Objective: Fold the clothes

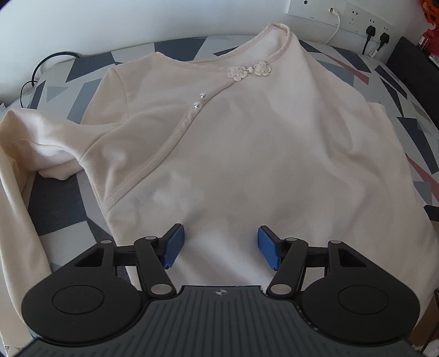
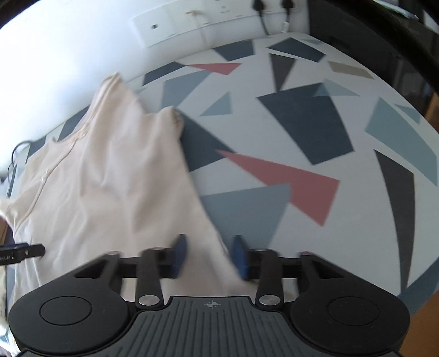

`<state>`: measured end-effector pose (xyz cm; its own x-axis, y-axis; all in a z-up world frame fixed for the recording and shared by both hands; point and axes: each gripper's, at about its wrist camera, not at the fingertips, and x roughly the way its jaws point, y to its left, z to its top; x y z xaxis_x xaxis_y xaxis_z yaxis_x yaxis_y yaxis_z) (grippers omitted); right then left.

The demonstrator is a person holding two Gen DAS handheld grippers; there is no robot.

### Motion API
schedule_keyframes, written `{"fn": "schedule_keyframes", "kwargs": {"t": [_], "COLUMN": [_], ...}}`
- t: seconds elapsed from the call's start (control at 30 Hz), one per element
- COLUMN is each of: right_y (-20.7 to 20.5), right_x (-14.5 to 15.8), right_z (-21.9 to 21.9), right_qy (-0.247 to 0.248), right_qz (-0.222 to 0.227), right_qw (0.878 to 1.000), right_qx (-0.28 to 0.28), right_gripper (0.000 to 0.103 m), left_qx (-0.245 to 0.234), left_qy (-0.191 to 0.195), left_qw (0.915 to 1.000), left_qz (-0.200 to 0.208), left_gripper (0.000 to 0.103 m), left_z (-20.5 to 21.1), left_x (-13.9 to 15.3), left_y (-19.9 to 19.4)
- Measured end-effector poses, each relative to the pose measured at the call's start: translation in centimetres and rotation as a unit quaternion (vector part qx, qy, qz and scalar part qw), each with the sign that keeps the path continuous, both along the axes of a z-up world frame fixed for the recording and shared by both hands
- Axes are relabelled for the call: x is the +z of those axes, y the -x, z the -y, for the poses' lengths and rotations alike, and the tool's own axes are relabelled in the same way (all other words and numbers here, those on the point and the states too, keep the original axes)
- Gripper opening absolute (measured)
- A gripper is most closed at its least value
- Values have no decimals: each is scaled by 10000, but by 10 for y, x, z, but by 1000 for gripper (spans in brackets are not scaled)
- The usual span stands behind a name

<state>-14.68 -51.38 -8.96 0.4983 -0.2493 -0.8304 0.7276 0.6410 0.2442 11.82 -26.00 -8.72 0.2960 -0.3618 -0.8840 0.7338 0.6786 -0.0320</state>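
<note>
Patterned cloth (image 2: 274,131) covers the table below a white wall with sockets (image 1: 354,16). Left gripper (image 1: 221,245), jaws apart, hangs over the top's (image 1: 247,142) hem. Right gripper (image 2: 210,255), partly open, straddles its right edge. Right side looks turned in; left sleeve (image 1: 33,137) sprawls out, so folding seems partway.

Left claw (image 1: 221,247) gapes wide over cream top (image 1: 247,151).

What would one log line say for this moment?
fold clothes | cream top flat on patterned cloth | left gripper open over hem | right gripper open at side edge
</note>
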Motion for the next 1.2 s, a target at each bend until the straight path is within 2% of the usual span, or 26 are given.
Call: {"fn": "schedule_keyframes", "kwargs": {"t": [0.03,0.1,0.17,0.23,0.37,0.53,0.63,0.73,0.83,0.9,0.97,1.0,1.1,1.2], "right_y": [-2,-5,-5,-11,-35,-68,-79,-79,-77,-70,-56,-47,-23,-11], "right_x": [0,5,22,38,51,21,-3,-20,-19,-6,13,22,32,19], "right_z": [-4,-10,-20,-29,-50,-82,-87,-86,-78,-74,-64,-56,-26,-2], "right_qy": [-14,4,29,-6,-442,-1050,-1441,-1701,-1785,-1663,-1368,-1165,-787,-481], "right_qz": [2,69,278,575,1009,943,866,897,924,1000,1196,1295,1357,906], "right_qw": [10000,9999,9995,9973,9864,9728,9679,9655,9645,9668,9731,9771,9858,9947], "right_qx": [60,88,151,448,1221,1836,1868,1756,1710,1663,1419,1225,598,45], "right_gripper": [6,6,5,5,5,5,5,5,9,27,53,58,59,50], "left_qx": [-15,-30,3,50,194,277,263,233,204,204,209,209,210,214], "left_qy": [-45,13,62,102,227,168,122,52,-20,-15,0,4,-10,-31], "left_qw": [9999,9999,9999,9999,9996,9995,9995,9995,9993,9993,9993,9993,9990,9989], "left_qz": [134,124,105,103,-21,59,135,220,307,310,307,315,382,411], "left_gripper": [34,21,18,17,17,17,20,21,22,22,22,22,23,22], "left_z": [-2,-6,-10,-14,-21,-26,-26,-23,-19,-19,-19,-19,-18,-15], "left_x": [1,2,2,2,3,3,3,3,3,3,3,3,2,2], "left_y": [1,-1,-3,-5,-12,-16,-16,-14,-11,-12,-12,-12,-10,-10]}}
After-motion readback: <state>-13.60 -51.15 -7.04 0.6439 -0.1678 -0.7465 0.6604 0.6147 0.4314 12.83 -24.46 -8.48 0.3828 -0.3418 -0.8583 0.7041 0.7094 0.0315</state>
